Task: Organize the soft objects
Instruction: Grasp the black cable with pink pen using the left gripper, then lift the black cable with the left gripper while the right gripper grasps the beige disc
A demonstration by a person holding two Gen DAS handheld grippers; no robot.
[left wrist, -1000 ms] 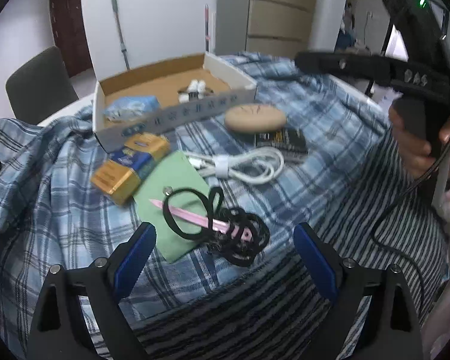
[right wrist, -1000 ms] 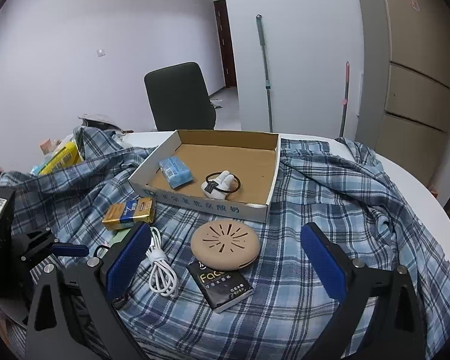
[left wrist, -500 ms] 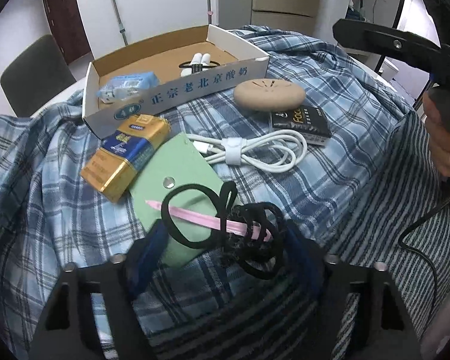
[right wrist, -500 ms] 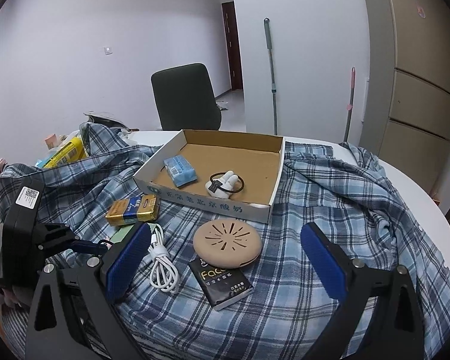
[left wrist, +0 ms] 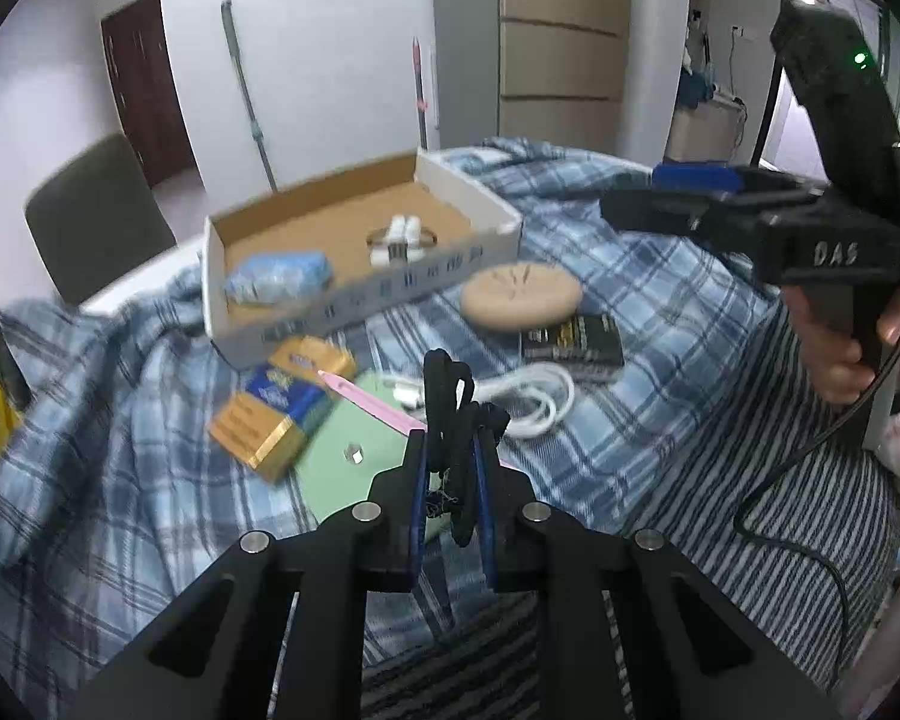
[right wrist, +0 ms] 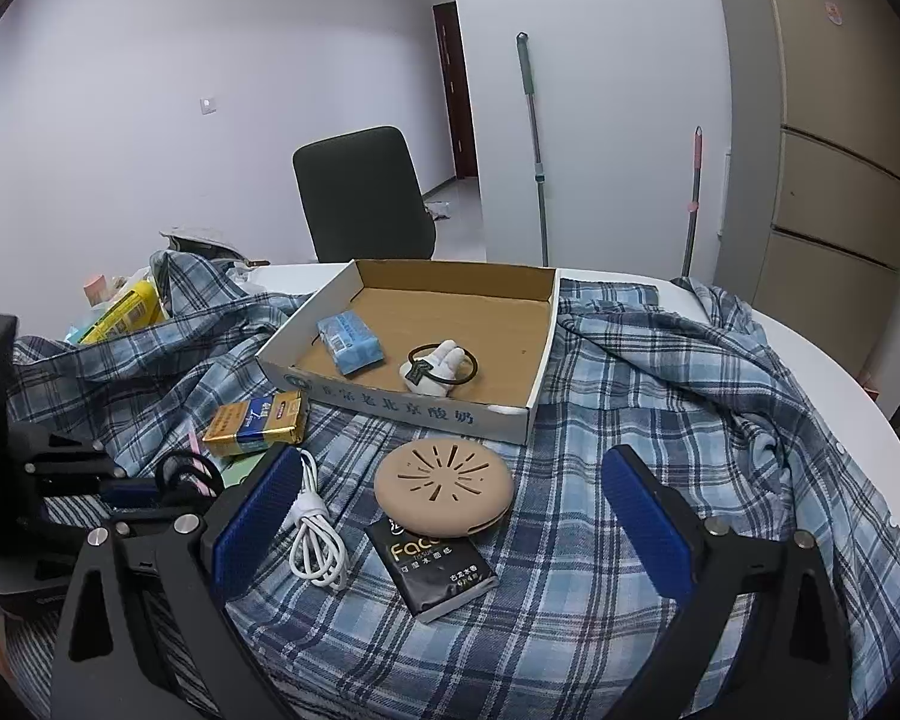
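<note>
My left gripper (left wrist: 452,468) has its jaws clamped on the black hair tie bundle (left wrist: 450,396), lifted clear of the green pouch (left wrist: 354,456); the pink strip (left wrist: 372,405) shows only in the left wrist view. My right gripper (right wrist: 450,516) hangs with jaws wide apart over the tan disc (right wrist: 443,487). Only the right view shows the cardboard box (right wrist: 390,405) interior clearly: blue packet (right wrist: 350,341), white plush (right wrist: 435,369).

"Face" on black tissue pack (right wrist: 432,567); "DAS" on right gripper (left wrist: 834,253) (body).
</note>
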